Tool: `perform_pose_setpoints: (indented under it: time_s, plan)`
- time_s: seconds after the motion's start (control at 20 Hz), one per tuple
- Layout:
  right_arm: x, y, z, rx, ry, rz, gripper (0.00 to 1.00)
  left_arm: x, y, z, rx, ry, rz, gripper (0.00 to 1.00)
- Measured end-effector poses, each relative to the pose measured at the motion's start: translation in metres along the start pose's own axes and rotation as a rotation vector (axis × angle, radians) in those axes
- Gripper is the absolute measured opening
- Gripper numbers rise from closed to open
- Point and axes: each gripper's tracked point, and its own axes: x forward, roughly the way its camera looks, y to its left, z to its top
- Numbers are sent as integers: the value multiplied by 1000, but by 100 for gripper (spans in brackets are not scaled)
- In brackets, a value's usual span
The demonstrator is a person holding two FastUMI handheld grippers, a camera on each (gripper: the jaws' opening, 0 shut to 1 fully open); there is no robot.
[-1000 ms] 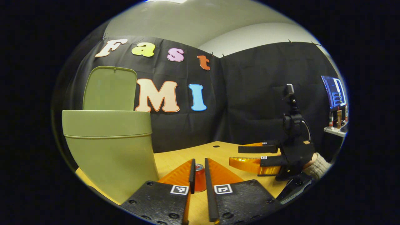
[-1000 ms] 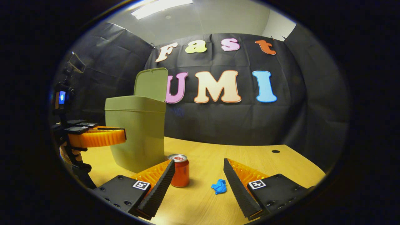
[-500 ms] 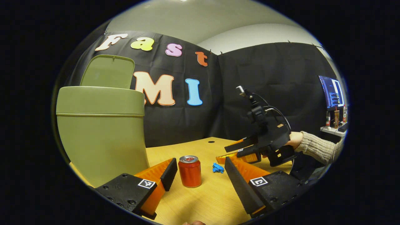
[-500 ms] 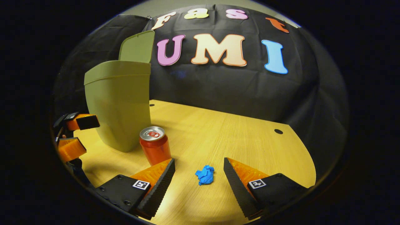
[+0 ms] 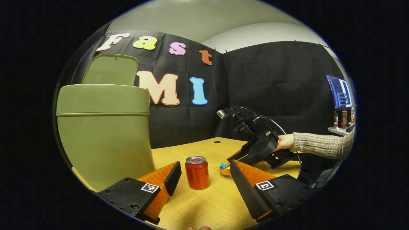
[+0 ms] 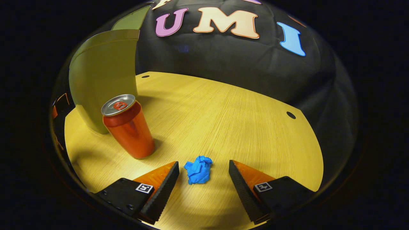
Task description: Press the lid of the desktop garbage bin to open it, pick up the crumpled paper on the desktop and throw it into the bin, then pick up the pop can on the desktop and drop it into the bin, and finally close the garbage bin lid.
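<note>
The green bin [image 5: 102, 134] stands at the left of the wooden table [image 6: 223, 105] with its lid [image 5: 110, 68] raised. A red pop can [image 5: 197, 172] stands upright beside it, just beyond my left gripper [image 5: 204, 164], which is open and holds nothing. My right gripper [image 6: 203, 164] is open and tilted down over the table. The blue crumpled paper [image 6: 198, 169] lies between its fingertips, untouched by either finger. In the right gripper view the can [image 6: 127, 127] is to the paper's left, in front of the bin [image 6: 102, 76].
A hand [image 5: 284, 142] in a knit sleeve holds the right gripper at the table's right side. A monitor [image 5: 340, 92] and a shelf with small bottles [image 5: 342, 123] stand beyond. Two small holes [image 6: 291, 115] mark the tabletop.
My left gripper went from nearly shut to open and dropped lower. The right gripper tipped down and moved in on the blue paper, which now lies between its fingers.
</note>
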Motion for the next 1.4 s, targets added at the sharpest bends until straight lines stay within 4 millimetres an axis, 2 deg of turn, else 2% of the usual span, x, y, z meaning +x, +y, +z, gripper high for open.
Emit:
perform_pose_setpoints:
  time_s: [0.1,0.2,0.25,0.3,0.45,0.6,0.7,0.8,0.85,1.0,1.2,1.4]
  plan:
    - [4,4,-3,18,17,24,98,0,5,-2,5,6,11,94]
    - [8,9,-7,31,37,46,91,1,6,-3,-2,8,13,94]
    - [10,12,-6,43,38,56,82,1,6,-3,-4,9,12,94]
    - [9,13,-7,51,39,61,78,1,6,-4,-5,11,10,94]
    - [10,17,-6,62,40,75,32,2,4,-7,-10,21,1,94]
    - [5,20,-5,38,31,64,18,2,5,-7,-11,22,3,94]
    - [-3,20,3,36,15,68,19,2,5,-8,-8,23,3,94]
    - [-14,19,20,30,-19,62,19,2,4,-8,-8,26,-1,94]
    - [-22,19,33,26,-42,64,17,2,3,-8,-8,27,-3,94]
    - [-50,26,72,46,-114,98,19,2,1,-10,-7,41,-7,94]
    - [-92,32,142,19,-238,112,19,0,-3,-12,-16,53,-17,94]
    - [-133,66,215,-20,-372,171,18,0,-5,-16,-26,67,-25,94]
